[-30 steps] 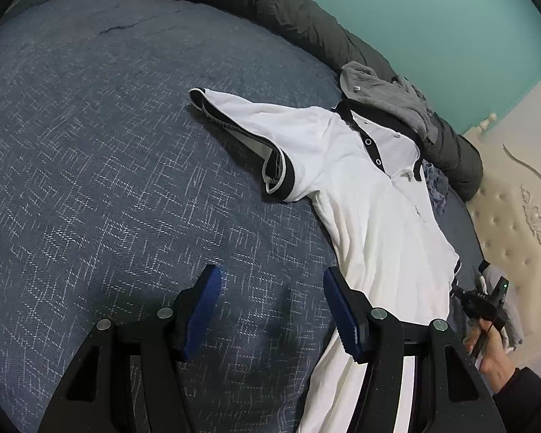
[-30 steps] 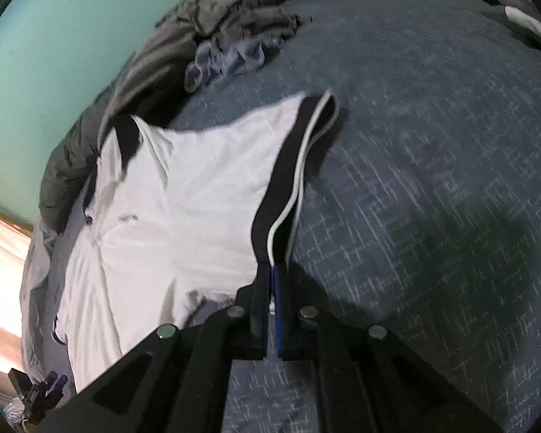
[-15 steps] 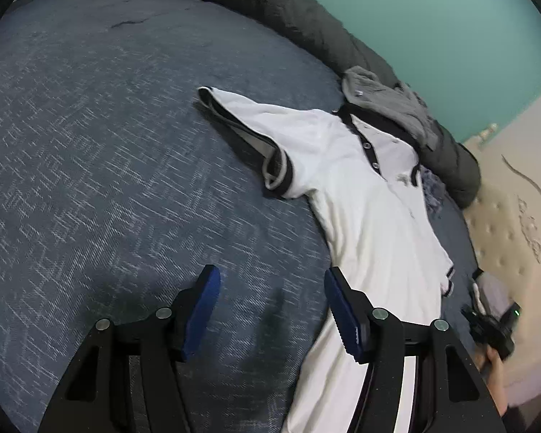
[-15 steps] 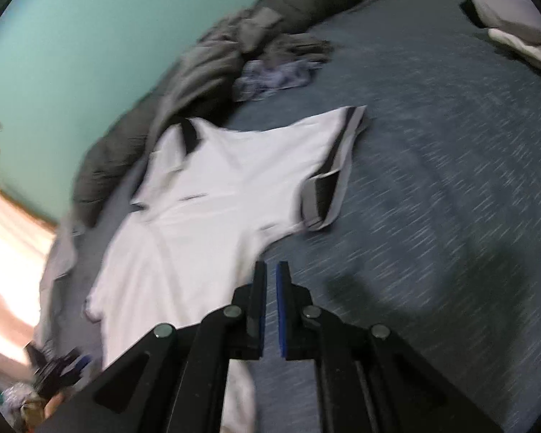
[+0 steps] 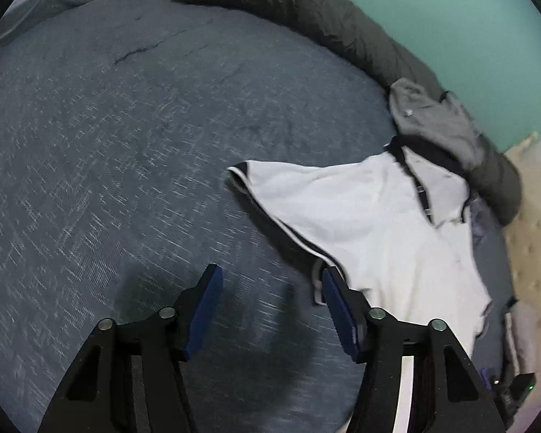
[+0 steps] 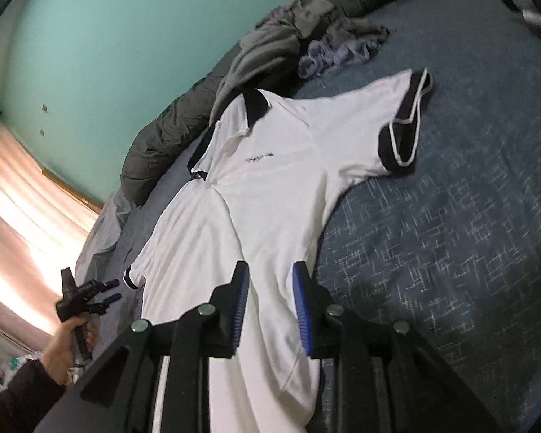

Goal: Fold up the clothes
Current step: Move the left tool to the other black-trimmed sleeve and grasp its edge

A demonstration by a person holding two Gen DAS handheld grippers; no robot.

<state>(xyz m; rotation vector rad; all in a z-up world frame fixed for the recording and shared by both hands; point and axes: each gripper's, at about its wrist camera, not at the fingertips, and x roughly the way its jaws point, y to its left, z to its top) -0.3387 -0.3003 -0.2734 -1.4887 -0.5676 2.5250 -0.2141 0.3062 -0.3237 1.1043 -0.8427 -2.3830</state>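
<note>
**White polo spread flat on the bed, both grippers empty**

The white polo shirt (image 6: 270, 195) lies face up on the blue bed cover (image 6: 469, 234), its black collar toward the rolled dark duvet (image 6: 155, 151) along the teal wall. One black-cuffed sleeve (image 6: 404, 126) spreads out sideways. A heap of grey clothes (image 6: 306, 32) sits just beyond the collar. The right gripper (image 6: 268, 303) hovers over the shirt's lower body, fingers apart, holding nothing. The left gripper (image 5: 268, 310) hangs above bare cover beside the other sleeve (image 5: 281, 213), fingers wide apart.
</note>
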